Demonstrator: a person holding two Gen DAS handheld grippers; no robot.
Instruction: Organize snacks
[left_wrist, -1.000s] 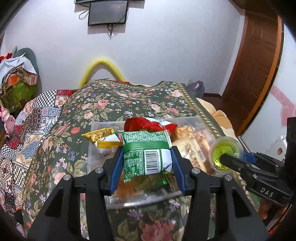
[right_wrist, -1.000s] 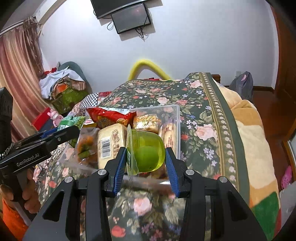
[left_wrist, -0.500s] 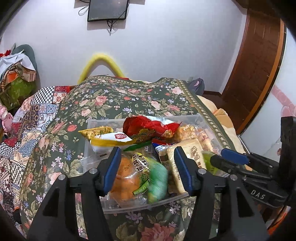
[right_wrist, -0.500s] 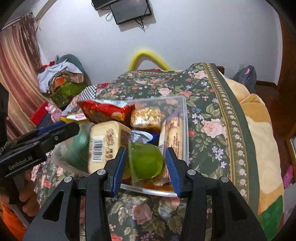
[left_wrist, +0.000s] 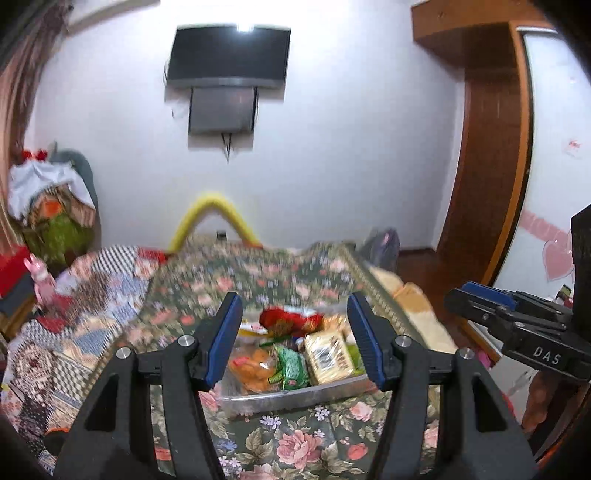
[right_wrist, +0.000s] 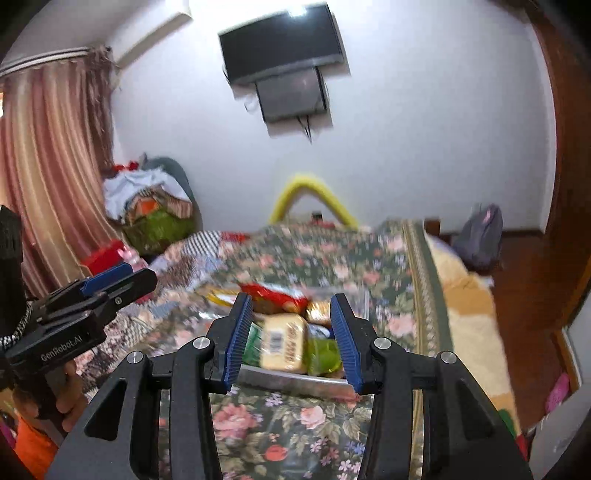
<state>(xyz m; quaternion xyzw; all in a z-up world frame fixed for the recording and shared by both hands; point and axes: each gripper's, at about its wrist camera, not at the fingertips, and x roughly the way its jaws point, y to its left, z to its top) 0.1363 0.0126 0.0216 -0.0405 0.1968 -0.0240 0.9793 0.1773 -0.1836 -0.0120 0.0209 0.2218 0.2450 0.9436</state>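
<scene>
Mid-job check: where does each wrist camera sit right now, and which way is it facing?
Left wrist: on the left gripper, facing across the bed at the clear bin; right gripper at right.
Right wrist: on the right gripper, same heading; left gripper at left.
Shared: bin, wall TV, yellow tube.

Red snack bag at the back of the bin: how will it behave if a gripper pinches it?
The red snack bag looks puffy and crinkled, so probably light and it would crush under a pinch. Its glossy film may slip. It rests on other packets in the clear bin, so a push would likely slide it.
</scene>
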